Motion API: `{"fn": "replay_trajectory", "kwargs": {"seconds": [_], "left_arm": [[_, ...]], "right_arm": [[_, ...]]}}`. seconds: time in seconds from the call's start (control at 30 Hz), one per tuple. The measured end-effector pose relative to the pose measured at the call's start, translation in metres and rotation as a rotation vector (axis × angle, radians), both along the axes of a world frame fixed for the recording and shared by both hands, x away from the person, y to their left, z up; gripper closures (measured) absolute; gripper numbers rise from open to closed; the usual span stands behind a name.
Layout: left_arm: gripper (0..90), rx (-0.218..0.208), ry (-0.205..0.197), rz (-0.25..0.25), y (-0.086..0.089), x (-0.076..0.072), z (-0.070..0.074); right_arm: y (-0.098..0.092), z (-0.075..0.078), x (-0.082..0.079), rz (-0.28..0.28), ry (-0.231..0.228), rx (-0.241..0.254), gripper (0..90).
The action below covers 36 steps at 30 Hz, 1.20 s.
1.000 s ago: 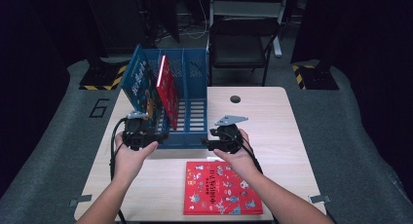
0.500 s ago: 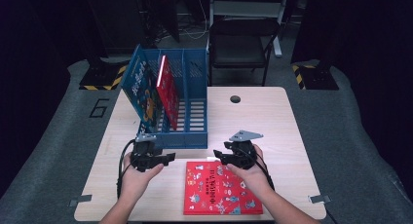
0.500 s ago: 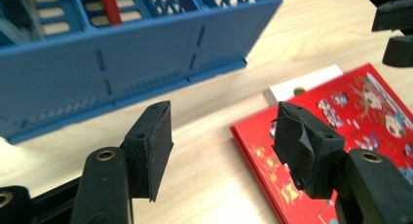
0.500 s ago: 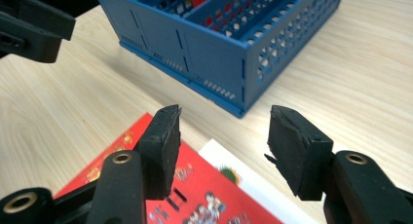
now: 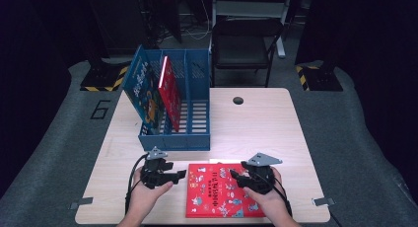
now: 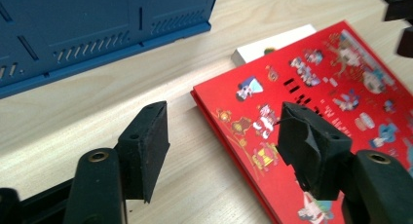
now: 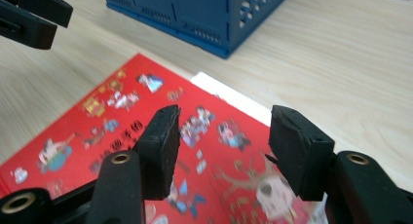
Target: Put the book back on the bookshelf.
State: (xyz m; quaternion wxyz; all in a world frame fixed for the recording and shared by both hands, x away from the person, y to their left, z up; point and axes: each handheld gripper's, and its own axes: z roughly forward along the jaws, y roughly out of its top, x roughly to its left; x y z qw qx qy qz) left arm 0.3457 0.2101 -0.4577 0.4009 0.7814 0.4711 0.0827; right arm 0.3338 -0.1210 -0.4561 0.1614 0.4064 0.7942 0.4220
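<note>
Red book (image 5: 217, 190): lies flat on the bench (image 5: 256, 123), cover up, near the front edge, between the two hands; a thinner white thing (image 6: 272, 44) peeks out under its far corner — what it is I cannot tell.
Handling: looks like a thin picture book with a stiff, glossy cover — light, likely slick under the pads, not fragile. Flat on the wood, it offers no edge to pinch from above.
Where to grip: my guess — the long side edges, one tool per side, or tip one edge up first and pinch across the cover and pages.
Left tool (image 5: 173, 174): jaws spread, and they have just been opening further; nothing pinched. In the left gripper view (image 6: 221, 136) one jaw hangs over bare wood, the other over the book's left edge.
Right tool (image 5: 236, 178): jaws spread, holding nothing; in the right gripper view (image 7: 221, 136) both jaws sit over the red cover near its right side. Contact with it — cannot tell.
Blue rack (image 5: 175, 108): stands beyond the book, two books upright and leaning in its left slots, right slots free.
</note>
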Motion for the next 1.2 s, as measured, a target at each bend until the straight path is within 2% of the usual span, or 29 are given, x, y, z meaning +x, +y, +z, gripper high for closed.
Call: {"fn": "replay_trajectory", "kwargs": {"seconds": [0.07,0.23,0.4,0.43,0.47,0.53,0.63,0.7,0.73,0.83,1.03,1.07,1.13,1.2], "left_arm": [[34.7,0.006,0.000,-0.016,-0.003,-0.001,-0.003],[34.2,0.043,-0.003,-0.106,-0.017,-0.004,-0.013],[34.0,0.097,-0.044,-0.183,-0.033,-0.007,-0.022],[32.8,0.100,-0.059,-0.188,-0.034,-0.007,-0.023],[32.8,0.103,-0.068,-0.194,-0.036,-0.008,-0.024],[32.2,0.116,-0.069,-0.213,-0.040,-0.008,-0.027],[31.9,0.160,-0.064,-0.249,-0.046,-0.010,-0.030],[31.3,0.168,-0.050,-0.258,-0.050,-0.009,-0.034],[30.5,0.174,-0.062,-0.259,-0.052,-0.009,-0.034],[27.1,0.193,-0.059,-0.273,-0.058,-0.008,-0.034],[18.7,0.246,-0.130,-0.280,-0.069,-0.016,-0.041],[14.6,0.250,-0.132,-0.279,-0.070,-0.016,-0.041],[13.2,0.249,-0.141,-0.279,-0.072,-0.017,-0.043],[11.4,0.248,-0.131,-0.290,-0.072,-0.016,-0.043]], "right_arm": [[-0.005,-0.004,-0.004,-0.009,0.003,-0.005,44.5],[-0.015,-0.022,-0.006,-0.029,0.028,-0.011,44.2],[-0.018,-0.027,-0.006,-0.027,0.020,-0.022,44.2],[-0.019,-0.029,-0.006,-0.016,0.013,-0.046,44.2],[-0.019,-0.029,-0.006,-0.016,0.013,-0.046,44.2],[-0.019,-0.031,-0.006,-0.010,0.012,-0.055,44.2],[-0.017,-0.035,-0.007,0.002,0.002,-0.085,44.2],[-0.016,-0.037,-0.008,0.009,0.005,-0.103,44.2],[-0.016,-0.038,-0.008,0.010,0.008,-0.111,44.2],[-0.017,-0.041,-0.008,0.017,0.015,-0.125,44.0],[-0.015,-0.044,-0.010,0.019,0.009,-0.137,40.3],[-0.015,-0.045,-0.011,0.023,0.006,-0.135,38.1],[-0.016,-0.045,-0.011,0.023,-0.003,-0.137,37.8],[-0.017,-0.045,-0.016,0.011,0.013,-0.142,36.2]]}}
